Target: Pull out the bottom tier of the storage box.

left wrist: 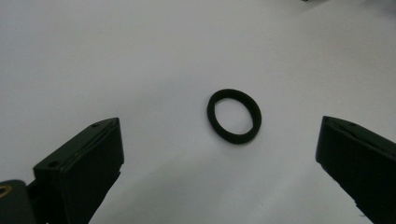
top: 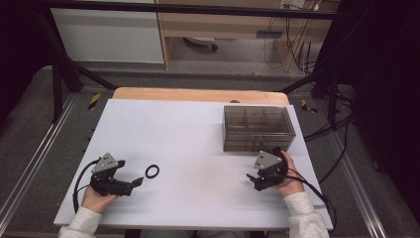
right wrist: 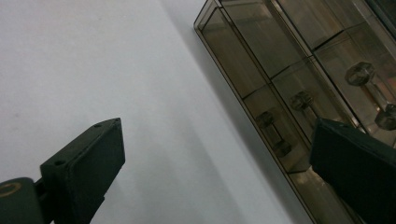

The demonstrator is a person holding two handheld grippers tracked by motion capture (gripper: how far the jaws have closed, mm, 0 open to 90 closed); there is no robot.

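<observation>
- White sheet (top: 198, 148) covers the tabletop, with a strip of bare wood showing at its far edge and grey floor and dark frame posts around it
- Black rubber ring (top: 152, 171) lies flat on that sheet, in the near left part, alone and touching nothing
- Seen along the left gripper's own camera, the ring (left wrist: 234, 115) sits ahead of the two jaws and roughly between their lines, a little toward the right-hand jaw; it reads as a slight oval there, probably from the slanted view
- Left gripper (top: 136, 182) is released, jaws spread wide with nothing between them, tips pointing toward the ring and near it but apart from it; this is plainly the nearer hand, and I judge the coming move to be a short push forward and down so the jaws straddle the ring
- Right gripper (top: 255, 181) is likewise spread and empty, well apart from the ring, resting just in front of the smoky clear drawer organiser (top: 258, 127)
- Organiser's small knobbed drawers (right wrist: 299, 100) show close beside the right gripper's jaws
</observation>
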